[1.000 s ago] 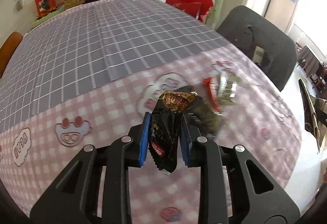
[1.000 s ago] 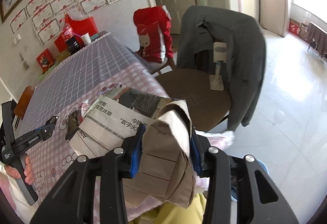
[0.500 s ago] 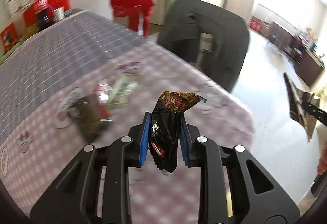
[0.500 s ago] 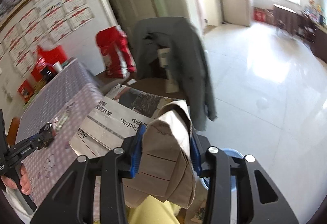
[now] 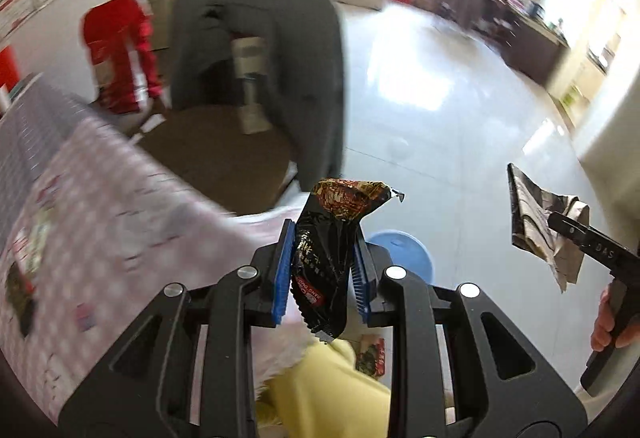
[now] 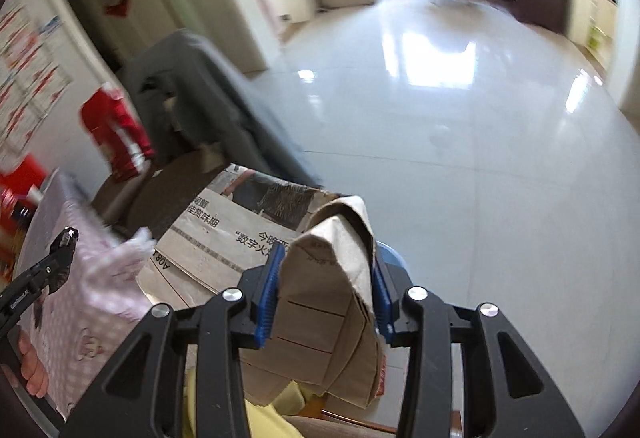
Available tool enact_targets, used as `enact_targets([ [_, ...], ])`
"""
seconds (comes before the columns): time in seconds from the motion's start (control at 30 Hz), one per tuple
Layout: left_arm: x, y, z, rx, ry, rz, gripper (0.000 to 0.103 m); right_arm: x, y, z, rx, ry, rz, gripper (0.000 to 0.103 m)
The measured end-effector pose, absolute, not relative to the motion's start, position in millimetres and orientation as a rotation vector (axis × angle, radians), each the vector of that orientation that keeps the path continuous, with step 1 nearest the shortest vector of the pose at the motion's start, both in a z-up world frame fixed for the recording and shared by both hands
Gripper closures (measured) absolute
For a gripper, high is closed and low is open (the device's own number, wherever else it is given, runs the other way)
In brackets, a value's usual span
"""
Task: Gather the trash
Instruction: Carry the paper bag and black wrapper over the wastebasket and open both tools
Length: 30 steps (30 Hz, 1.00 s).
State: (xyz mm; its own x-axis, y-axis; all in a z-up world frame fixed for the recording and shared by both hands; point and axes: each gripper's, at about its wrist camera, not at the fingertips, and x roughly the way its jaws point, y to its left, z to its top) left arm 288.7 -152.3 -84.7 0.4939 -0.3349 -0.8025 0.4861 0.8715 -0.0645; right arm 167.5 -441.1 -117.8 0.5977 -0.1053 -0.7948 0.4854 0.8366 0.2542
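Observation:
My left gripper (image 5: 322, 270) is shut on a black snack wrapper (image 5: 336, 238) with a red and gold top, held past the table's corner. A round blue bin (image 5: 404, 250) stands on the floor just behind it. In the right wrist view my right gripper (image 6: 326, 292) is shut on a wad of brown paper (image 6: 332, 278) and folded newspaper (image 6: 224, 226); the blue bin (image 6: 390, 254) peeks out behind the paper. In the left wrist view the right gripper and its paper (image 5: 536, 226) hang at the right over the floor.
The pink checked tablecloth (image 5: 100, 230) fills the left, with more wrappers (image 5: 24, 270) on it. A chair draped in a grey jacket (image 5: 280, 58) stands beyond the corner, a red bag (image 5: 120, 50) behind it. Shiny white floor (image 6: 460, 118) spreads to the right. Yellow clothing (image 5: 320, 398) lies below.
Both grippers have swung right, off the table and out over the floor, still holding the wrapper and the paper. The blue bin has come into view; the table has slid to the left.

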Motion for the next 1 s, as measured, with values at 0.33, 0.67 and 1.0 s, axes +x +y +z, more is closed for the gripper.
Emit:
enact_targets([
  [0.33,287.6,-246.2,-147.2,0.295,1.081,-0.67,0.076,137.2,-479.8,-153.9,0.563,0.939,-0.479,0.063],
  [0.67,293.3,-280.0,-171.9,0.327,1.161,-0.693,0.034,144.5,-479.6,-174.6,0.588,1.0,-0.519,0.063],
  [1.0,295.7,-223.7,-146.4,0.276,1.115,-0.572,0.034,194.6,-473.1,-184.8,0.7,0.975,-0.49,0.03],
])
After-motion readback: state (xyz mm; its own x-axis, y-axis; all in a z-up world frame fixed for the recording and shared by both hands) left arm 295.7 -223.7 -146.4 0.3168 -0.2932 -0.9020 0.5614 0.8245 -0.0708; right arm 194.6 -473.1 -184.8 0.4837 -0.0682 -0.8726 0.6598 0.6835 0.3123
